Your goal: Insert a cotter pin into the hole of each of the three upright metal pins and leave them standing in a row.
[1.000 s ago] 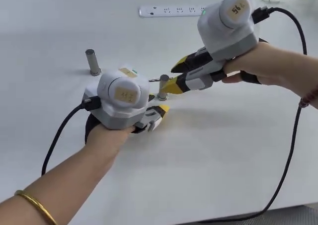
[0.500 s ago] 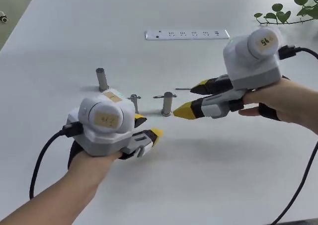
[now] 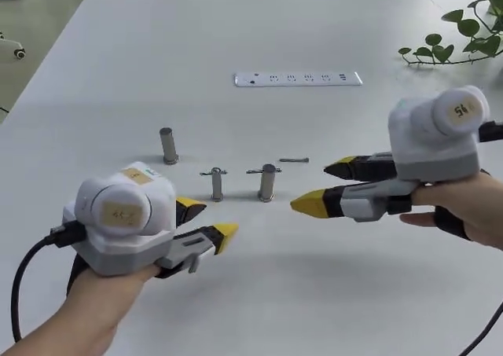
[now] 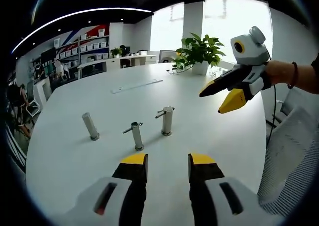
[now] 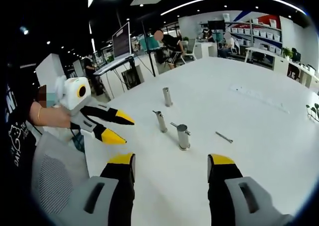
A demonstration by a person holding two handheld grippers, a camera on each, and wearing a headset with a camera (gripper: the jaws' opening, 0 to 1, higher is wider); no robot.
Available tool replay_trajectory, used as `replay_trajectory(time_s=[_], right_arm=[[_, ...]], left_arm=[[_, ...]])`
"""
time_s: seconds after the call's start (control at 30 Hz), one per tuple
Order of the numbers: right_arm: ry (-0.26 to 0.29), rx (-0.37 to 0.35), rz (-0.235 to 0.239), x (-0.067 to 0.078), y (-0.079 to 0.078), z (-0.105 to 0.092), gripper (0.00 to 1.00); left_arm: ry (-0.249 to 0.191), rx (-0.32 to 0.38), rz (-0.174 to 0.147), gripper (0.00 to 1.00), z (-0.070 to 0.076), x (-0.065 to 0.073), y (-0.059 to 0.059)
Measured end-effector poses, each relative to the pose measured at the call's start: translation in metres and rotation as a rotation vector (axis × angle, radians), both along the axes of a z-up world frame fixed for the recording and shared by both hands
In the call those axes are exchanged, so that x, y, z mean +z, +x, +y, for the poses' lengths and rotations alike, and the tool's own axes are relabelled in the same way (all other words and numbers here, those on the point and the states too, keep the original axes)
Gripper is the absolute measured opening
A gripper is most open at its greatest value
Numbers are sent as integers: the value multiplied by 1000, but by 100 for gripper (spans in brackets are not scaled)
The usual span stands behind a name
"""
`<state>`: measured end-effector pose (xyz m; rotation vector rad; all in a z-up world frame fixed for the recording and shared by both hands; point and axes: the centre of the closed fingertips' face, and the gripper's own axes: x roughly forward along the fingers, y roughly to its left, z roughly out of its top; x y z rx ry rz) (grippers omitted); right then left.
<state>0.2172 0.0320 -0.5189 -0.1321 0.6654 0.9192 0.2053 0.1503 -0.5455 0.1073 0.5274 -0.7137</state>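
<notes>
1. Left hand-held gripper [image 3: 214,218] sits low, jaws spread, empty; right hand-held gripper [image 3: 312,185] hovers opposite, spread and empty too, probably readying the last pick.
2. Just off the right tips, a stout upright grey metal pin [image 3: 267,181] carries a crosswise cotter pin [image 3: 253,170]; ahead of the left jaws, a slimmer upright metal pin [image 3: 217,183] has its own.
3. Farthest from the right hand-held gripper, the third upright grey pin [image 3: 167,145] looks bare.
4. Flat on the white worktop [image 3: 314,293], just beyond the right's upper jaw, lies a loose thin steel cotter pin [image 3: 294,160].
5. Well beyond sit a white power strip [image 3: 297,78] and green plant [image 3: 452,34]; approach looks unobstructed.
</notes>
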Motion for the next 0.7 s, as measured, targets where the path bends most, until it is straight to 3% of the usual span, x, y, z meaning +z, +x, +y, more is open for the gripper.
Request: replay_trajectory(time_s=[0.4,0.7], right_arm=[[12,-35,-11,0,-8,-13,63],[24,-56,-7,0,-14,-15,63]], left_arm=[[-18,79,-2,37,31,11,-6],[-3,134,-11,37,52,15,5]])
